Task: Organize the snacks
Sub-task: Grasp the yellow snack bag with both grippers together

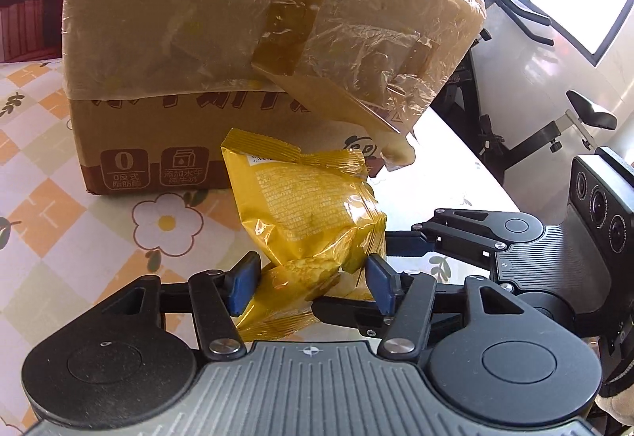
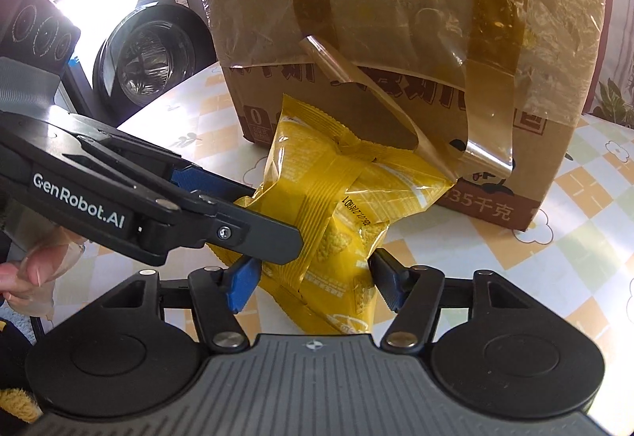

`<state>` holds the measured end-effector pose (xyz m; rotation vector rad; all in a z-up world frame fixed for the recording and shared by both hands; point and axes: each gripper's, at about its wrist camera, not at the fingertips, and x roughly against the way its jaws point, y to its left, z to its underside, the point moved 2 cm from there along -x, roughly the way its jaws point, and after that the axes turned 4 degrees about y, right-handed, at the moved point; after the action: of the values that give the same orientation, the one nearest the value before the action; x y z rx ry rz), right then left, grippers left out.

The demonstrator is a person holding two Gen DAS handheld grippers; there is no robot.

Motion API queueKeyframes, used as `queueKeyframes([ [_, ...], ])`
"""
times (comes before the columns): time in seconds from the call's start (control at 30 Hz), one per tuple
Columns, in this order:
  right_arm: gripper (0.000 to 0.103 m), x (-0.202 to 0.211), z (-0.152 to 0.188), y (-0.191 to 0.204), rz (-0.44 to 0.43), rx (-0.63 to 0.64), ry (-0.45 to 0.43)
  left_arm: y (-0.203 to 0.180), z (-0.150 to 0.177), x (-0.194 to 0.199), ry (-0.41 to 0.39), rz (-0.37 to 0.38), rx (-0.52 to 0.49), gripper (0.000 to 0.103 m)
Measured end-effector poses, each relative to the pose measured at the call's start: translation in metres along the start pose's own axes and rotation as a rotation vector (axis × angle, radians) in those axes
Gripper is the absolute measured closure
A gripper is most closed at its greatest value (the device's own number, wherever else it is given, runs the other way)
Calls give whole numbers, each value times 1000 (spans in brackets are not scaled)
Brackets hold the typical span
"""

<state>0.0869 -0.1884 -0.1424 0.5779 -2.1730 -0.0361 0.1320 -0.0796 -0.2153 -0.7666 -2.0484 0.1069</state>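
Cardboard box at 12 o'clock on the floral tablecloth; loose tape strip droops onto the yellow snack bag. Bag sits between both grippers: left gripper and right gripper each clamped on it.

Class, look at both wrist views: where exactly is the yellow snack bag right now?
The yellow snack bag sits low in the centre of both views, on the flowered tablecloth in front of the cardboard box, between the fingers of both grippers.
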Motion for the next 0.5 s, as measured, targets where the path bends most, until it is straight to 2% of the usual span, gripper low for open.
queueKeyframes([
  [0.23,40,9,-19,35,-39,71,-42,12,8,45,-69,-16,35,44],
  [0.5,42,31,-44,67,-59,145,-116,16,9,104,-188,-23,51,44],
])
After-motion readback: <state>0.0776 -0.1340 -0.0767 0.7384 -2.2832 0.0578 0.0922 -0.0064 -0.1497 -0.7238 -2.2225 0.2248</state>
